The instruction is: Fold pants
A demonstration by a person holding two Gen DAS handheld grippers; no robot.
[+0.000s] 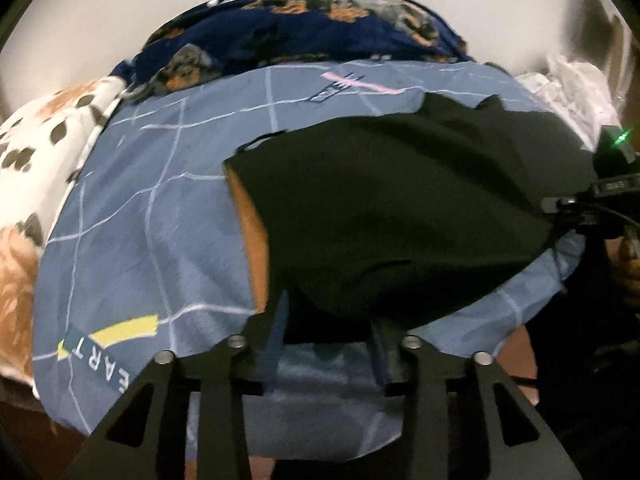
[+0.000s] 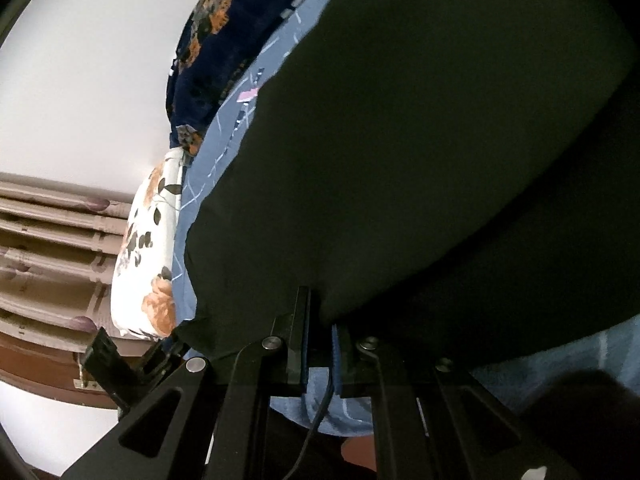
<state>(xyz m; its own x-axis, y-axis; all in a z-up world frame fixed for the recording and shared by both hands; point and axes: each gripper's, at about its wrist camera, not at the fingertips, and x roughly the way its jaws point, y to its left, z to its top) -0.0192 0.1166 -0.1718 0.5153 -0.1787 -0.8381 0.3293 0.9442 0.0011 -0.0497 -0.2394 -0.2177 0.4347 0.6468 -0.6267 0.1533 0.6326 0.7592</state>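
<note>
Left tool (image 1: 328,336) shows pants (image 1: 400,208) whole; right view fills black.

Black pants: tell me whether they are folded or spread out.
Folded, it seems: the black pants form a compact, rounded bundle on the blue bedsheet; no separate legs show.

**A bed against a pale wall**

A plain white wall (image 1: 120,20) rises behind the bed. A blue grid-patterned sheet (image 1: 160,208) covers the mattress, with a navy dog-print blanket (image 1: 320,28) bunched at the far edge and a white floral pillow (image 1: 36,148) beside it. Brown moulded woodwork (image 2: 52,248) stands nearby.
</note>
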